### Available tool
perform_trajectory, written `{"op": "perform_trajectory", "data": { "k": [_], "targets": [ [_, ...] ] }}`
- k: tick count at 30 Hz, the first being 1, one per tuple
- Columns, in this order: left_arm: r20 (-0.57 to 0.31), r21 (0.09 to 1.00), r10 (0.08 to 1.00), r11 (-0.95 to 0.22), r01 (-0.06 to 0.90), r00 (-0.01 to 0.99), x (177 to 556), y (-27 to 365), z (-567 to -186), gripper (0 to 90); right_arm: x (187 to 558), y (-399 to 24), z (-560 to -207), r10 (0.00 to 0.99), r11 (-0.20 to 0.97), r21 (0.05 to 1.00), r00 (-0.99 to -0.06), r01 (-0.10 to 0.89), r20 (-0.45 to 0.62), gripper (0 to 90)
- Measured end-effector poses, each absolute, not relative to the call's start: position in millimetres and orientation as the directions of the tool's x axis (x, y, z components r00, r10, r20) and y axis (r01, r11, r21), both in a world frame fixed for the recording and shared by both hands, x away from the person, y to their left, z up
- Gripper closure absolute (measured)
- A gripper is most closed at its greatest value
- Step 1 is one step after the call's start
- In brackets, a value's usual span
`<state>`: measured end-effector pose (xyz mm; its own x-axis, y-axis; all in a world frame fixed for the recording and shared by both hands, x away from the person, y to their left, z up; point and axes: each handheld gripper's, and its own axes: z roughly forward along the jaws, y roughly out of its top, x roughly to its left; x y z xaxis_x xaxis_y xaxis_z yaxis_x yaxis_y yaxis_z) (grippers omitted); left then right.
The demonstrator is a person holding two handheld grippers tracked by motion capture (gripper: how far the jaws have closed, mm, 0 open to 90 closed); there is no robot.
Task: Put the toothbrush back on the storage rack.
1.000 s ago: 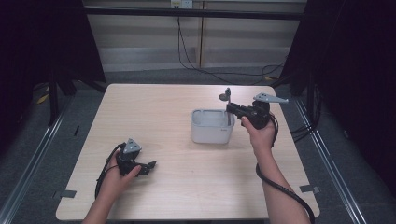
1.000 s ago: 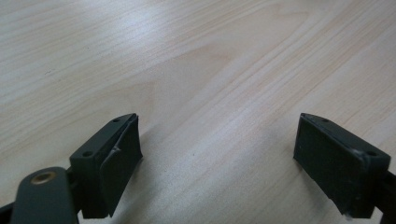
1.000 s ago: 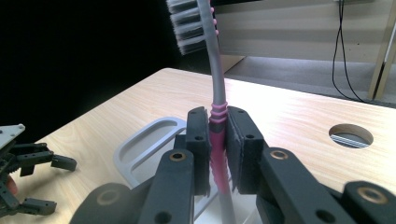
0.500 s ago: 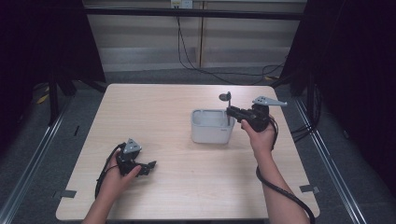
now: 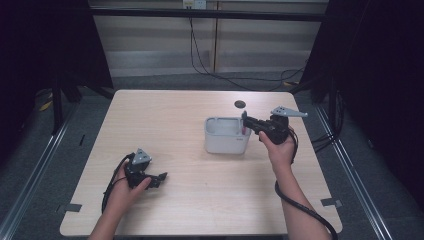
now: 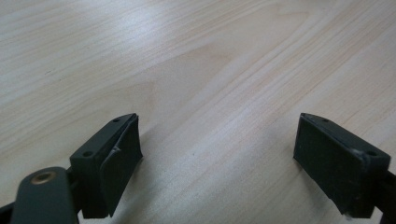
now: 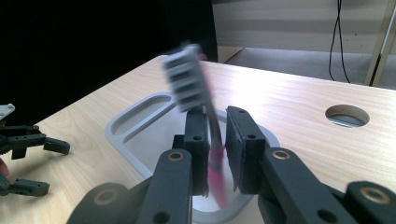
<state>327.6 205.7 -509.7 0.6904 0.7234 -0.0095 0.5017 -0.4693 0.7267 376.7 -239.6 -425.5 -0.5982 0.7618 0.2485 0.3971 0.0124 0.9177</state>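
A pink toothbrush [image 7: 189, 79] with a grey-white bristle head stands upright between the jaws of my right gripper [image 7: 217, 122], which is shut on its handle. Its lower end hangs inside a white rectangular container [image 7: 122, 122] just below. From above, the right gripper [image 5: 246, 121] is at the right rim of the container [image 5: 220, 120], with the toothbrush [image 5: 244, 125] at its tips. My left gripper [image 5: 161, 179] rests on the table at the front left. Its jaws stand wide apart over bare wood, and the left gripper [image 6: 217, 158] holds nothing.
A round cable hole [image 5: 240, 104] is cut in the wooden table [image 5: 165, 120] just behind the container. A black cable trails from each gripper off the front edge. Dark curtains and floor rails flank the table.
My right hand has sunk slightly beside the container with the toothbrush still in its jaws. The left hand has stayed where it was.
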Motion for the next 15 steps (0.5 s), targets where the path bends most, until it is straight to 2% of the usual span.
{"op": "perform_trajectory", "data": {
  "k": [15],
  "targets": [
    [-0.010,0.726,0.723,-0.469,0.502,0.690,327.6,205.7,-509.7,14.5,375.2,-242.0,-425.4,0.771,0.025,0.918,-0.593,0.396,0.235,77.9]
  ]
}}
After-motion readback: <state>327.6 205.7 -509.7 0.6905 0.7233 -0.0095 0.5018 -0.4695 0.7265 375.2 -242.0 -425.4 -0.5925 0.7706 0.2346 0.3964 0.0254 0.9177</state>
